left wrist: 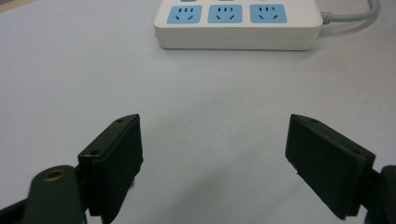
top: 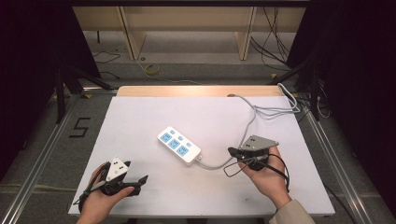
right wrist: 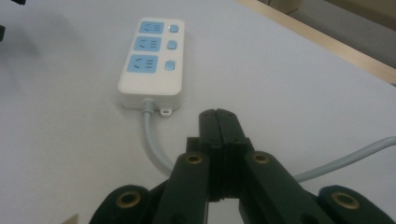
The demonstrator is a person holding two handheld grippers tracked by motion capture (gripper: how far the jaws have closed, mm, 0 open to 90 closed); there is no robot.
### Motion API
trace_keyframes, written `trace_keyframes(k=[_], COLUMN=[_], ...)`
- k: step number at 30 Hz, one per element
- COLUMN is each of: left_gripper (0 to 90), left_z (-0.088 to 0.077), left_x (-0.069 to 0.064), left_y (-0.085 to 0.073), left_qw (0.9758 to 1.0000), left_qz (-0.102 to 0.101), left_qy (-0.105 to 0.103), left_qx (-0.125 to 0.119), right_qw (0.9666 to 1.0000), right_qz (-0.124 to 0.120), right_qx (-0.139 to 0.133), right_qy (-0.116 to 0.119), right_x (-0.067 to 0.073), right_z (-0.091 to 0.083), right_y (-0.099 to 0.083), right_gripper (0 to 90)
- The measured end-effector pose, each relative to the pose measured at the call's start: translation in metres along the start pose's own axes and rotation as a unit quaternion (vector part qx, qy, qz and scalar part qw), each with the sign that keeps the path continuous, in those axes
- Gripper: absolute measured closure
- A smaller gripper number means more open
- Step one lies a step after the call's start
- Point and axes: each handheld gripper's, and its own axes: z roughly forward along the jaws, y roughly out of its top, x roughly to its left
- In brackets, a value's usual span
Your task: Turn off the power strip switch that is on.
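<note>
White power strip [top: 179, 145] with blue sockets at table [top: 140, 116] centre, grey cord [top: 247, 126] trailing toward 1 o'clock, left tongs [top: 142, 179] at 7 o'clock spread wide and empty, right tongs [top: 231, 151] at 4 o'clock pressed together on nothing, just beside cord

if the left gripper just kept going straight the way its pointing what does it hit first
Probably the power strip: it lies straight ahead of the open left gripper, long side facing it, with only bare table between. Height above the table is unclear.
</note>
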Motion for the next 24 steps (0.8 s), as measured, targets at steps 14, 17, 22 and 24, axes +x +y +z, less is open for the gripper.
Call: trace_keyframes(k=[14, 17, 22, 24], left_gripper=[19.0, 18.9, 19.0, 19.0], left_z=[0.000, 0.000, 0.000, 0.000], left_x=[0.000, 0.000, -0.001, 0.000], left_y=[0.000, 0.000, 0.000, 0.000], left_qw=[1.0000, 1.0000, 1.0000, 1.0000], left_qz=[0.001, 0.003, 0.002, 0.002], left_qy=[0.000, 0.000, 0.000, -0.001], left_qx=[0.001, 0.001, 0.000, 0.001], right_qw=[1.0000, 0.9999, 0.9998, 0.9998], right_qz=[0.002, 0.000, -0.002, -0.002], right_qx=[0.008, 0.012, 0.016, 0.018], right_qy=[0.004, 0.007, 0.008, 0.009], right_x=[-0.001, -0.001, -0.001, -0.001], right_z=[0.004, 0.006, 0.008, 0.009], right_y=[0.005, 0.007, 0.010, 0.011], right_gripper=[90.0, 90.0, 90.0, 90.0])
